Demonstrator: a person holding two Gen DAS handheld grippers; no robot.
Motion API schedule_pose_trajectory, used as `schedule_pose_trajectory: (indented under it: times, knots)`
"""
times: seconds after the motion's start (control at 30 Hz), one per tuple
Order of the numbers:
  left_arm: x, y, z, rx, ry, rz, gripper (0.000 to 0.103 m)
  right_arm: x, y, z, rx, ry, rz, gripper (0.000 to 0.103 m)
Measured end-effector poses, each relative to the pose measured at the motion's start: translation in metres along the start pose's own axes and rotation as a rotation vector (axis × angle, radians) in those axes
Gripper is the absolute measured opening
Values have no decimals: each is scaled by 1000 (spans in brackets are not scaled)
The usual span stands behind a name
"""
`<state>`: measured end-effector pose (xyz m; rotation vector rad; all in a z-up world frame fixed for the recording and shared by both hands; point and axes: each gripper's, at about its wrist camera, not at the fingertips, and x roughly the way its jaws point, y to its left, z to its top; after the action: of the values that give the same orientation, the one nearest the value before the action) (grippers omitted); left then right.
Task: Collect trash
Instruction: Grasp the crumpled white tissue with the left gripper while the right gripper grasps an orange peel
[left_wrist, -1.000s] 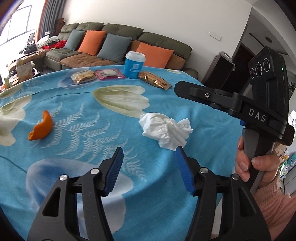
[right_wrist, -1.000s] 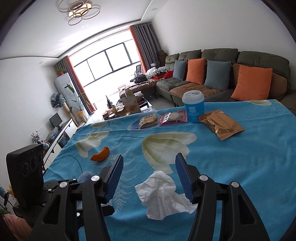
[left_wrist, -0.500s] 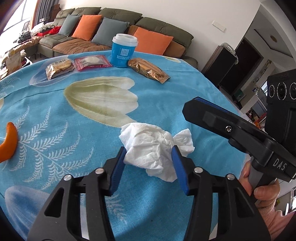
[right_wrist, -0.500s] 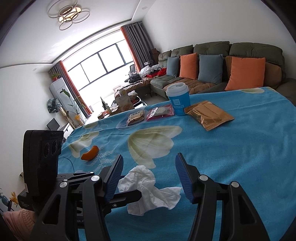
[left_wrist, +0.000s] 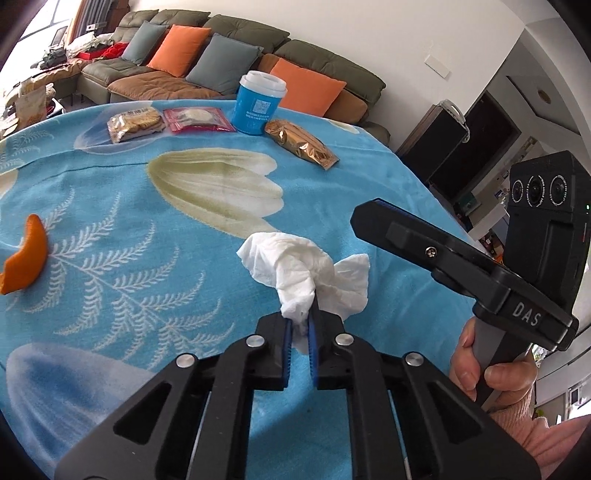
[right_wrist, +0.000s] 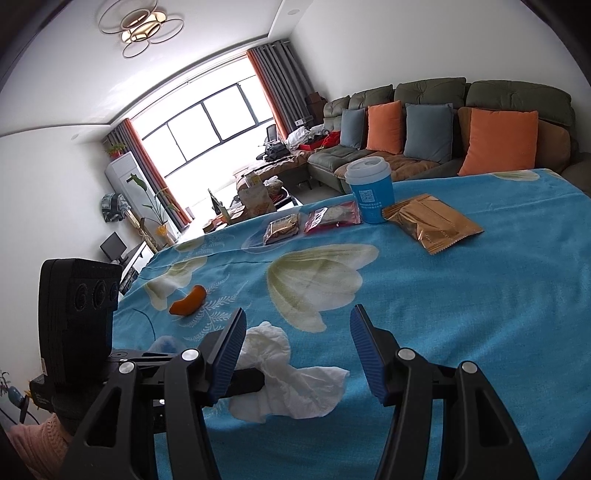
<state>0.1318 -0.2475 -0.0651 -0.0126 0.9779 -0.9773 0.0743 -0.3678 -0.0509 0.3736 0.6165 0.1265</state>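
Note:
A crumpled white tissue (left_wrist: 295, 269) lies on the blue flowered tablecloth (left_wrist: 110, 206). My left gripper (left_wrist: 301, 317) is shut on the tissue's near end, which bunches up between the blue pads. The tissue also shows in the right wrist view (right_wrist: 288, 384), with the left gripper's fingers (right_wrist: 243, 380) clamped on it. My right gripper (right_wrist: 297, 354) is open and empty, just above and right of the tissue. An orange peel (left_wrist: 27, 258) lies to the left; it also shows in the right wrist view (right_wrist: 188, 301).
At the table's far side stand a blue paper cup with a white lid (left_wrist: 258, 103), a gold foil packet (left_wrist: 301, 144), a red snack packet (left_wrist: 197, 118) and a clear biscuit packet (left_wrist: 135, 123). A sofa with orange and grey cushions (left_wrist: 221, 59) is behind.
My left gripper has closed on the tissue, which sat between its open fingers half a second ago. The right gripper has stayed open, drifting slightly.

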Motion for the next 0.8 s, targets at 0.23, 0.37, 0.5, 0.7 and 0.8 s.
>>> schedule_pose_trajectory:
  times: [0.23,0.37,0.5,0.7,0.8]
  knots:
    - [-64,26,-26,-17,-85,77,8,24,33,6,-44,35,86,56]
    - [-102,47,-47,-37,-121,141,8,45,56,8,-65,72,140,56]
    - [-135,68,-70,-78,-153,193,8,69,77,9,-80,117,172,55]
    - [-176,93,-94,-143,-217,247,8,106,103,7,-94,192,190,50]
    - [-193,103,-104,-167,-241,272,8,121,113,7,-86,218,198,48]
